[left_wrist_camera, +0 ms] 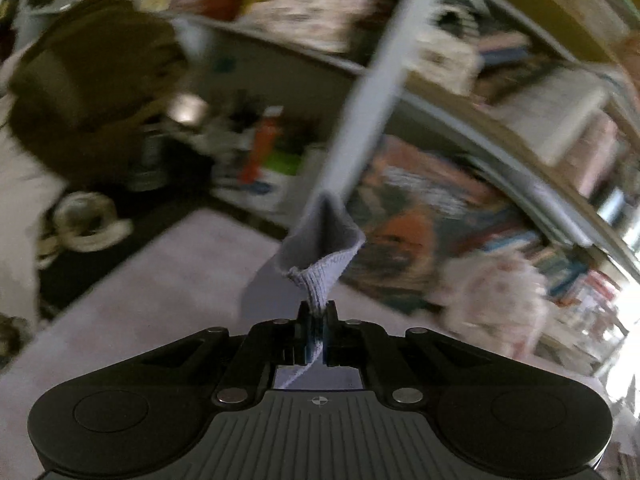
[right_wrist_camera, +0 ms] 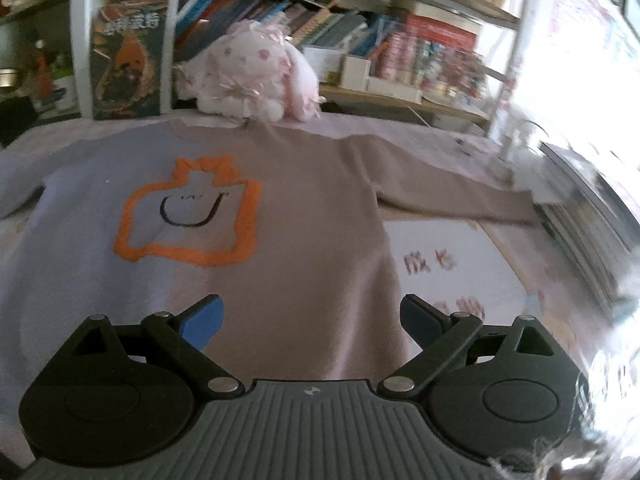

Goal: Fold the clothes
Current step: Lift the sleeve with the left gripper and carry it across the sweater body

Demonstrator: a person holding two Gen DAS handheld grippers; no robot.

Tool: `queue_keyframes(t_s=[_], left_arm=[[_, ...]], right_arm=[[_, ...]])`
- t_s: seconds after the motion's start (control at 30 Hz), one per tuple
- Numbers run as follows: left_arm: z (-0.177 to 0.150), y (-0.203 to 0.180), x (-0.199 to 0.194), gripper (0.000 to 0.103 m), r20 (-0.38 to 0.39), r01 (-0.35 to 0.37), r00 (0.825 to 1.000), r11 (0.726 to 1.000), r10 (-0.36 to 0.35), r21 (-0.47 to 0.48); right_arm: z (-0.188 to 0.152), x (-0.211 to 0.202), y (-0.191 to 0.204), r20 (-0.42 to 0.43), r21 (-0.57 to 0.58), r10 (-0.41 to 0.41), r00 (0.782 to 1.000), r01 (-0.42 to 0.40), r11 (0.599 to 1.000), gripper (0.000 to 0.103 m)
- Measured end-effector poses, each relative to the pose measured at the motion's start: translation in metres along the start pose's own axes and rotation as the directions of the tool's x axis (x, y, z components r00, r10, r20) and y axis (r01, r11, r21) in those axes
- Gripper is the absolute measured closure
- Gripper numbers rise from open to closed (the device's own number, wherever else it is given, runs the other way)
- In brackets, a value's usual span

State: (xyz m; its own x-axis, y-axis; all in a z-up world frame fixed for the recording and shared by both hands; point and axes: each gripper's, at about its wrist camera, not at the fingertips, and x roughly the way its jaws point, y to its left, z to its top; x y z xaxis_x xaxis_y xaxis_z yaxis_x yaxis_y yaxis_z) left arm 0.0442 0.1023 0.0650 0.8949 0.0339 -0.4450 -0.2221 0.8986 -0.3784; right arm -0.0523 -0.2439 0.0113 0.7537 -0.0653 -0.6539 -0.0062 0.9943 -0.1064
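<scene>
Left gripper (left_wrist_camera: 318, 320): jaws pressed together, pinching a ribbed knit edge (left_wrist_camera: 320, 276), grey-lilac, which I read as a cuff or hem of the sweater. The cloth rises from the jaws toward 12 o'clock, clear of the pale surface (left_wrist_camera: 140, 292).

Right gripper (right_wrist_camera: 312, 320): jaws spread wide, holding nothing, hanging over the lower body of the sweater (right_wrist_camera: 304, 216). The sweater lies spread flat, front up, with the orange outline print (right_wrist_camera: 188, 216) at 10 o'clock and one sleeve (right_wrist_camera: 452, 200) stretched out toward 2 o'clock. A plush toy (right_wrist_camera: 256, 76) sits at 12 o'clock, just past the collar.

Judgement: a sleeve or edge fold is in hand, with the left side lifted. The next move calls for carrying the pinched edge across the body and laying it flat without dragging the rest.

Hard to read: the left view is heavily motion-blurred. The sweater's left sleeve runs out of the right view at 9 o'clock, so I cannot confirm which edge is pinched.
</scene>
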Motion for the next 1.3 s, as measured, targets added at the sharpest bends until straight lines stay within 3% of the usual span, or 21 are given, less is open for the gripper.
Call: queue_keyframes(t_s=[0.23, 0.47, 0.8, 0.97, 1.0, 1.1, 1.13, 1.2, 1.3], left_arm=[[-0.019, -0.113, 0.026, 0.1, 0.003, 0.034, 0.999, 0.995, -0.035, 0.092], [-0.04, -0.191, 0.057, 0.1, -0.022, 0.043, 0.999, 0.986, -0.04, 0.162], [-0.089, -0.249, 0.096, 0.1, -0.12, 0.044, 0.993, 0.967, -0.014, 0.25], [-0.116, -0.265, 0.117, 0.098, -0.195, 0.048, 0.981, 0.946, 0.016, 0.32], [-0.12, -0.268, 0.121, 0.096, -0.214, 0.049, 0.976, 0.943, 0.025, 0.33], [-0.131, -0.273, 0.129, 0.076, -0.274, 0.071, 0.961, 0.937, 0.028, 0.343], [-0.133, -0.275, 0.13, 0.064, -0.293, 0.081, 0.956, 0.936, 0.025, 0.342], [-0.134, -0.278, 0.122, 0.055, -0.315, 0.122, 0.949, 0.937, -0.013, 0.329], [-0.13, -0.272, 0.094, 0.042, -0.287, 0.175, 0.954, 0.933, -0.082, 0.314]], right_arm=[[0.005, 0.021, -0.062, -0.007, -0.055, 0.124, 0.992, -0.124, 0.991, 0.008], [0.002, 0.037, -0.113, -0.045, -0.045, 0.192, 0.98, -0.194, 0.98, 0.008], [-0.002, 0.05, -0.155, -0.066, -0.02, 0.208, 0.976, -0.209, 0.978, 0.008], [-0.005, 0.053, -0.168, -0.08, 0.004, 0.199, 0.977, -0.2, 0.98, 0.008], [-0.005, 0.054, -0.17, -0.081, 0.007, 0.197, 0.977, -0.197, 0.98, 0.008], [-0.007, 0.055, -0.174, -0.087, 0.015, 0.192, 0.978, -0.191, 0.981, 0.008], [-0.007, 0.055, -0.175, -0.089, 0.016, 0.191, 0.978, -0.191, 0.982, 0.008], [-0.007, 0.055, -0.175, -0.092, 0.013, 0.194, 0.977, -0.193, 0.981, 0.008], [-0.006, 0.058, -0.173, -0.104, 0.008, 0.215, 0.971, -0.215, 0.977, 0.008]])
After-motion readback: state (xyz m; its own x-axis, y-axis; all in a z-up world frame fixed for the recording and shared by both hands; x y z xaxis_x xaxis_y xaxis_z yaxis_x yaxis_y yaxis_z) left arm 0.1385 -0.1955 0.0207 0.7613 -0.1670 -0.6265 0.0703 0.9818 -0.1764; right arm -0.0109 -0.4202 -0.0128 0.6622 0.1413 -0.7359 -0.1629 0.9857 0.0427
